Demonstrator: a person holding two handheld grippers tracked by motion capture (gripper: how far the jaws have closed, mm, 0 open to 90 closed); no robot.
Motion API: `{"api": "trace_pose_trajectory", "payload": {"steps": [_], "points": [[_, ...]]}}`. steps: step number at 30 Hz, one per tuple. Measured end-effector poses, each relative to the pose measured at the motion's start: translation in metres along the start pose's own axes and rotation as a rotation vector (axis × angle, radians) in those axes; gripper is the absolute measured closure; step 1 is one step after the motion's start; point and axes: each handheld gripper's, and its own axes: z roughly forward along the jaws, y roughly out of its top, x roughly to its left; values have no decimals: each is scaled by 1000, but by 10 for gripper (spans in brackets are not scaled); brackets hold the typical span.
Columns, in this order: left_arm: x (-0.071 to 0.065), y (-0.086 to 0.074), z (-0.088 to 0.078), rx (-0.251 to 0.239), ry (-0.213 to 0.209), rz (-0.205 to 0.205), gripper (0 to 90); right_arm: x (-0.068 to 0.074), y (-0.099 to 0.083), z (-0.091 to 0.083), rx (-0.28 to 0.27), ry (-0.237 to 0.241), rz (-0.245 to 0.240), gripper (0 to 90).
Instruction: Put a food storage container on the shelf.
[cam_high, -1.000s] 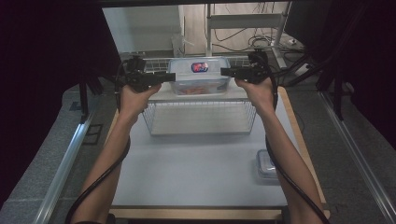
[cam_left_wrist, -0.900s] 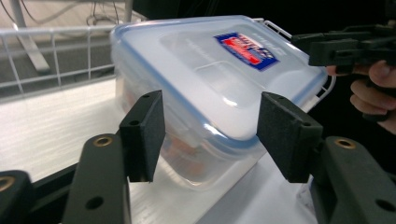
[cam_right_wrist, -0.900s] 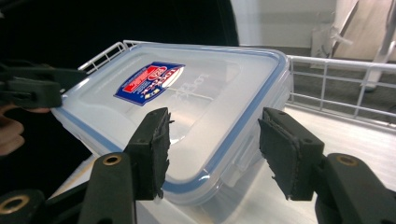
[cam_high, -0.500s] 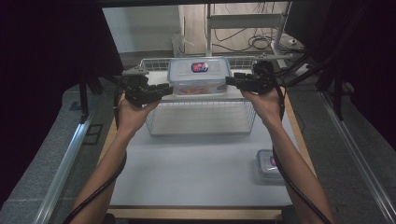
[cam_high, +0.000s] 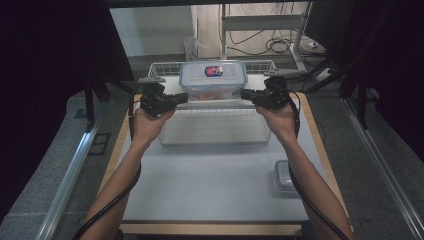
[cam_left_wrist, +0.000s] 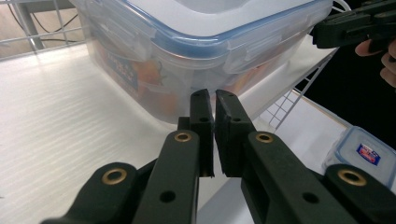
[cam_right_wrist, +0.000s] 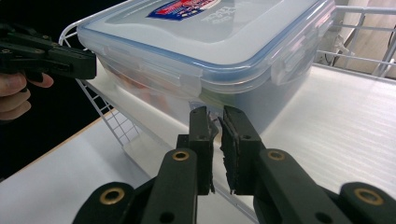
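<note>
A clear lidded container (cam_high: 212, 80) with a blue seal and a red-and-blue label stands on the white surface of a wire basket (cam_high: 215, 127) at the table's far middle. My left gripper (cam_high: 186, 97) holds the basket's front edge just left of the container. My right gripper (cam_high: 243, 94) holds it just right. In the left gripper view the jaws (cam_left_wrist: 214, 95) are pinched on the thin white edge below the container (cam_left_wrist: 201, 51). In the right gripper view the jaws (cam_right_wrist: 215, 114) clamp the same rim under the container (cam_right_wrist: 205, 51).
A small lidded container (cam_high: 285, 175) lies on the table at the near right, beside my right forearm, and shows as the small container (cam_left_wrist: 366, 154) in the left gripper view. Wooden table edges run left and right. Dark curtains and metal rails flank the table.
Both hands have come slightly nearer and lower, from beside the container to the basket's front edge. My right forearm has moved off the small container.
</note>
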Motion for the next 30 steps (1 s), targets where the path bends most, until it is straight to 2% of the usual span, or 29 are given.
{"api": "trace_pose_trajectory", "payload": {"steps": [4, 9, 17, 20, 22, 26, 30], "points": [[1, 0, -1, -1, 4, 0, 854, 0, -1, 2, 6, 1, 3, 813], [-1, -3, -6, -20, -6, 6, 799, 4, -3, 1, 4, 9, -2, 758], [-13, -16, -20, -23, 48, 66, 573, 17, -11, -5, 1, 4, -44, 600], [-19, -23, -23, -1, 77, 92, 483, 22, -17, -7, 3, 0, -65, 545], [-25, -29, -23, 18, 98, 118, 458, 24, -19, -8, 5, 4, -69, 534], [-32, -40, -24, 39, 92, 140, 314, 32, -31, -10, 19, -5, -103, 453], [-40, -53, -26, 49, 84, 151, 262, 36, -38, -12, 30, -8, -125, 406]]}}
